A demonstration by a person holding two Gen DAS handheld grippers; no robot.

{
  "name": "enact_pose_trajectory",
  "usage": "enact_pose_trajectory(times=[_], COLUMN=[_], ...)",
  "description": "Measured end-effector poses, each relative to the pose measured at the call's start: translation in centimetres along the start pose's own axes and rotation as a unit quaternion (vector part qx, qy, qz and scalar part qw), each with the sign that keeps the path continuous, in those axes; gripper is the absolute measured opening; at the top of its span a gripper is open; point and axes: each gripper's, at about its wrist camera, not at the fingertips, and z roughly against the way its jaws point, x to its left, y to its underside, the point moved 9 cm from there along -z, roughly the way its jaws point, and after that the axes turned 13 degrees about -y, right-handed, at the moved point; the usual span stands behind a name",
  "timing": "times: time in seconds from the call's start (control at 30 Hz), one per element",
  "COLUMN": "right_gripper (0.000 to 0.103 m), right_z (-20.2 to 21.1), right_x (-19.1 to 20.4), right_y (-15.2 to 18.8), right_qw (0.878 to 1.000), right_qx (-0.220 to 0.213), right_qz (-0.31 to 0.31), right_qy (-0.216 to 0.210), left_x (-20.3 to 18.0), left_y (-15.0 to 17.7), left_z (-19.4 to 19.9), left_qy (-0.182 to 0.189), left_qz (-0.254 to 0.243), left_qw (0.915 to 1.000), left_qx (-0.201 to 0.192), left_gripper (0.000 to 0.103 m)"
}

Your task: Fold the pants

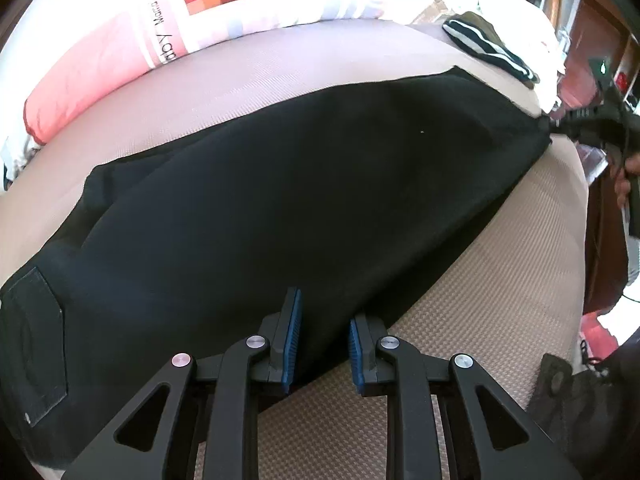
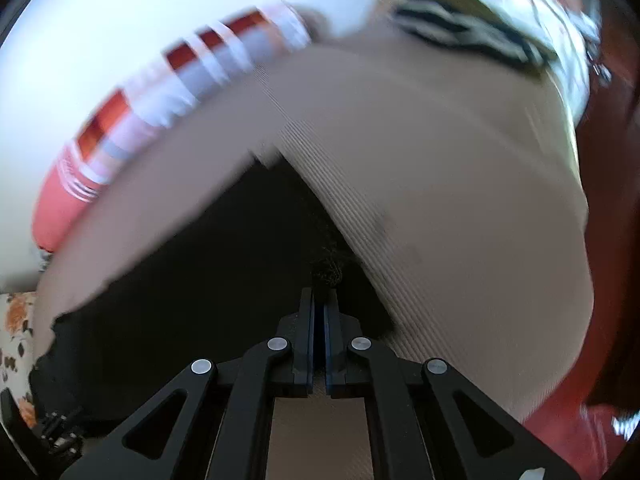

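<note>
— The left gripper (image 1: 324, 336) has its fingers apart, over the edge of the black pants (image 1: 280, 200).
— And the right gripper (image 2: 319, 312)?
— Fingers clamped on the pants' far corner, at three o'clock on the bed (image 1: 500, 280).

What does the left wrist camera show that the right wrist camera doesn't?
Only the left wrist view shows the back pocket of the black pants, the open left gripper at their near edge, and the right gripper seen from outside at the far corner. Only the right wrist view shows the right gripper shut on a pants corner, and a floral fabric at the left edge. Both show the beige mattress, the pink patterned pillow and a striped folded garment.
</note>
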Motion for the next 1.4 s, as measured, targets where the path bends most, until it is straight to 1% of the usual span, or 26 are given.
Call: enact_pose_trajectory(times=[0.07, 0.17, 0.3, 0.4, 0.57, 0.6, 0.63, 0.7, 0.73, 0.77, 0.83, 0.87, 0.9, 0.93, 1.0, 1.03, 1.1, 1.17, 1.2, 1.33, 1.4], right_gripper=[0.002, 0.002, 0.002, 0.002, 0.002, 0.002, 0.002, 0.003, 0.006, 0.007, 0.009, 0.01, 0.014, 0.02, 0.028, 0.028, 0.028, 0.028, 0.028, 0.028, 0.028], right_z=[-0.4, 0.1, -0.1, -1.2, -1.3, -1.3, -1.4, -1.4, -1.3, -1.3, -1.3, -1.3, -1.4, -1.3, -0.7, -0.4, 0.5, 0.7, 0.6, -1.6, -3.4], right_x=[-1.2, -1.0, -0.9, -1.1, -1.2, -1.2, -1.1, -1.1, -1.1, -1.2, -1.0, -0.9, -0.8, -0.7, -0.7, -0.6, -0.1, 0.5, 0.9, 3.1, 4.2], right_y=[1.0, 0.3, -0.5, -0.3, 0.1, 0.1, 0.1, 0.0, 0.0, -0.1, -0.1, -0.1, -0.1, -0.1, -0.5, -0.8, -2.0, -3.6, -4.7, -8.0, -9.5], right_qw=[1.0, 1.0, 1.0, 1.0, 1.0, 1.0, 1.0, 1.0, 1.0, 1.0, 1.0, 1.0, 1.0, 0.999, 0.999, 0.999, 0.999, 0.998, 0.997, 0.989, 0.982], right_qx=[0.002, -0.011, -0.016, -0.01, -0.014, -0.014, -0.013, -0.003, -0.002, 0.001, 0.011, 0.016, 0.021, 0.024, 0.025, 0.023, 0.016, 0.017, 0.018, 0.058, 0.088], right_qz=[-0.017, -0.02, -0.007, 0.003, 0.0, 0.001, 0.0, -0.001, -0.001, -0.001, 0.011, 0.016, 0.02, 0.021, 0.025, 0.029, 0.046, 0.063, 0.069, 0.084, 0.075], right_qy=[-0.002, -0.008, -0.006, 0.011, 0.01, 0.01, 0.01, 0.008, 0.01, 0.01, 0.011, 0.012, 0.011, 0.011, 0.018, 0.016, 0.009, -0.006, -0.022, -0.107, -0.151], left_x=[-0.2, 0.0, 0.5, 0.2, -0.6, -0.6, -0.5, -0.2, 0.1, 0.3, 0.9, 1.1, 1.2, 1.5, 2.6, 3.3, 4.5, 5.9, 6.5, 8.0, 8.8], left_y=[0.0, -0.3, -1.1, -0.9, -0.4, -0.4, -0.4, -0.5, -0.6, -0.7, -1.1, -1.3, -1.5, -1.8, -2.4, -2.9, -3.2, -3.7, -3.9, -4.0, -3.8], left_z=[0.1, -0.1, -0.4, -0.6, -0.2, -0.2, -0.1, 0.4, 0.9, 1.5, 2.8, 3.5, 4.1, 4.6, 5.0, 5.0, 4.3, 3.2, 2.6, 1.1, 1.0], left_qy=[-0.003, 0.0, -0.002, -0.001, -0.017, -0.014, -0.003, 0.022, 0.041, 0.057, 0.074, 0.083, 0.092, 0.1, 0.1, 0.095, 0.082, 0.069, 0.061, 0.05, 0.047], left_qz=[-0.007, 0.001, 0.018, 0.008, -0.035, -0.037, -0.034, -0.019, -0.006, 0.006, 0.021, 0.024, 0.028, 0.034, 0.054, 0.07, 0.093, 0.122, 0.138, 0.177, 0.19], left_qw=[1.0, 1.0, 0.9998, 1.0, 0.9992, 0.9992, 0.9993, 0.9991, 0.9986, 0.9979, 0.9968, 0.9962, 0.9954, 0.9944, 0.9934, 0.9928, 0.9921, 0.99, 0.9885, 0.983, 0.9808], left_qx=[-0.004, -0.001, -0.004, -0.002, -0.002, 0.003, 0.015, 0.03, 0.033, 0.031, 0.019, 0.012, 0.005, -0.002, -0.014, -0.019, -0.017, -0.011, -0.005, 0.001, 0.001], left_gripper=[0.023, 0.023, 0.023, 0.023, 0.024, 0.024, 0.025, 0.03, 0.037, 0.048, 0.06, 0.062, 0.062, 0.063, 0.064, 0.064, 0.064, 0.064, 0.064, 0.064, 0.064])
